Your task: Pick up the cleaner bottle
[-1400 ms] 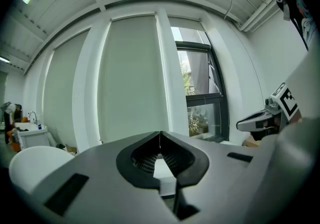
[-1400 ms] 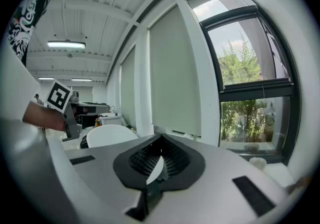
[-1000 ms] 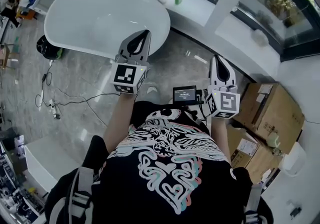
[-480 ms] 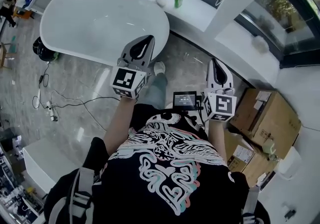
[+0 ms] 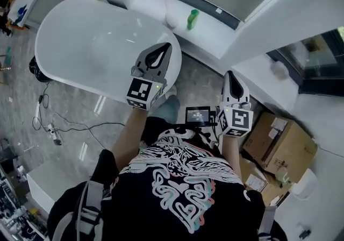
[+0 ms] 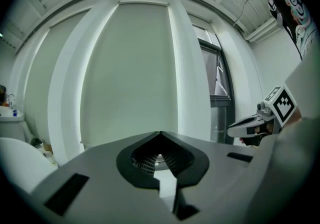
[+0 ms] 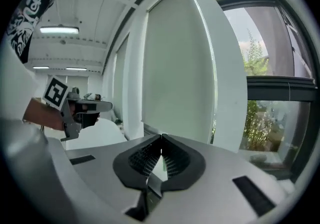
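approach | we hold left gripper (image 5: 164, 47), right gripper (image 5: 229, 75) closed, empty | bottle (image 5: 192, 19) well beyond fingertips, nothing to clamp yet

So the cleaner bottle (image 5: 192, 19) is a little bright green one, standing on the white ledge (image 5: 217, 33) under the window, just past the far end of the bathtub (image 5: 91, 41). Nothing's touching it, it's well out of reach.
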A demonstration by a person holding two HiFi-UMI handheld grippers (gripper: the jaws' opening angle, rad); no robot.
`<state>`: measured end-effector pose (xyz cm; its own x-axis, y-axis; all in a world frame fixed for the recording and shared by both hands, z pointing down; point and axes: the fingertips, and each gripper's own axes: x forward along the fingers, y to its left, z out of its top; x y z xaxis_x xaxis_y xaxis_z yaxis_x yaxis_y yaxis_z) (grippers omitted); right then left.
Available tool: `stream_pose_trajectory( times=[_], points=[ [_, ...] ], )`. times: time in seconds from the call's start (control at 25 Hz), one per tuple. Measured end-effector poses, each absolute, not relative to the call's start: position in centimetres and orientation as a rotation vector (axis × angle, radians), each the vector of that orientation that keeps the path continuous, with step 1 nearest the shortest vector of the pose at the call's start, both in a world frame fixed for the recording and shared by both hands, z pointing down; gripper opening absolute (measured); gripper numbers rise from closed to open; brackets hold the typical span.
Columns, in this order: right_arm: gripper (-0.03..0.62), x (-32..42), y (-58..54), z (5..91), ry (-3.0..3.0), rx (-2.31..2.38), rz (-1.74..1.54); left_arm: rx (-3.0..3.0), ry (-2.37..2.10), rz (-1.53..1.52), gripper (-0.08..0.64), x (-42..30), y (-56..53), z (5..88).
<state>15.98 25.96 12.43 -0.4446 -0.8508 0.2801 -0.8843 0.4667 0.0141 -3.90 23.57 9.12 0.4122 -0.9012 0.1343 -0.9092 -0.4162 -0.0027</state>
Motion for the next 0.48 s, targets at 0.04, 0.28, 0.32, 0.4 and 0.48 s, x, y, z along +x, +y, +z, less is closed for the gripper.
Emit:
stream_pose_trajectory(
  times=[0.04,0.28,0.32,0.4,0.48],
  points=[
    [0.028,15.2,24.4,12.5,-2.477,1.499,0.216,2.578,-1.658,0.179,0.017,-4.7,22.0,9.3],
    [0.028,11.6,16.6,12.8,-2.491,1.506,0.261,2.584,-1.641,0.192,0.017,-8.1,14.3,9.7],
    [0.028,11.2,15.4,12.9,-2.485,1.517,0.257,2.587,-1.637,0.198,0.017,-8.5,13.2,9.9],
    [0.028,10.5,13.3,13.0,-2.473,1.535,0.249,2.588,-1.630,0.211,0.017,-9.2,11.2,10.5],
    [0.028,9.9,11.7,13.1,-2.466,1.540,0.239,2.587,-1.630,0.232,0.017,-9.8,9.6,11.0]
  ],
)
